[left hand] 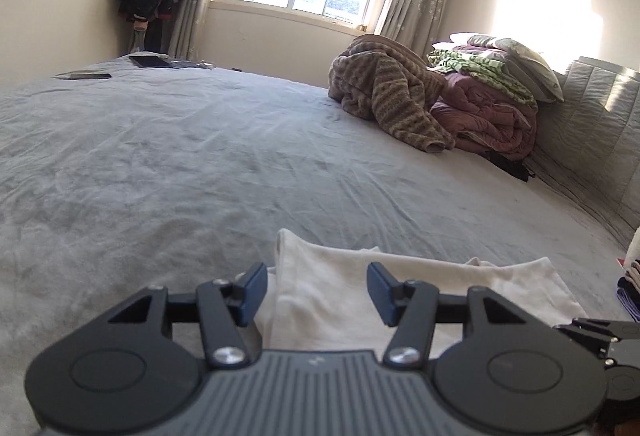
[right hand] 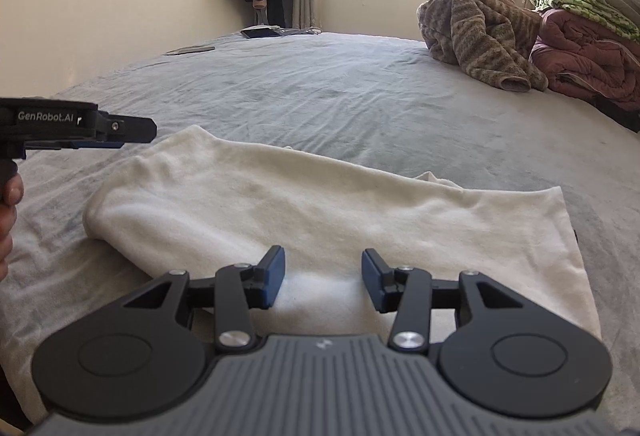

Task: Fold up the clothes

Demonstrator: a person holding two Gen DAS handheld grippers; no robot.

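A white folded garment lies flat on the grey bed sheet, with its rounded fold at the left. My right gripper hovers low over the garment's near edge, open, with only cloth below the gap. My left gripper is also open, over the garment's left end, and its blue pads grip nothing. From the right wrist view the left gripper is side-on, above the sheet just beyond the garment's left corner, with a person's hand behind it.
A brown striped fleece and a pile of quilts with a pillow sit at the far right against a padded headboard. A tablet and a phone lie at the far edge. Folded clothes are stacked at the right.
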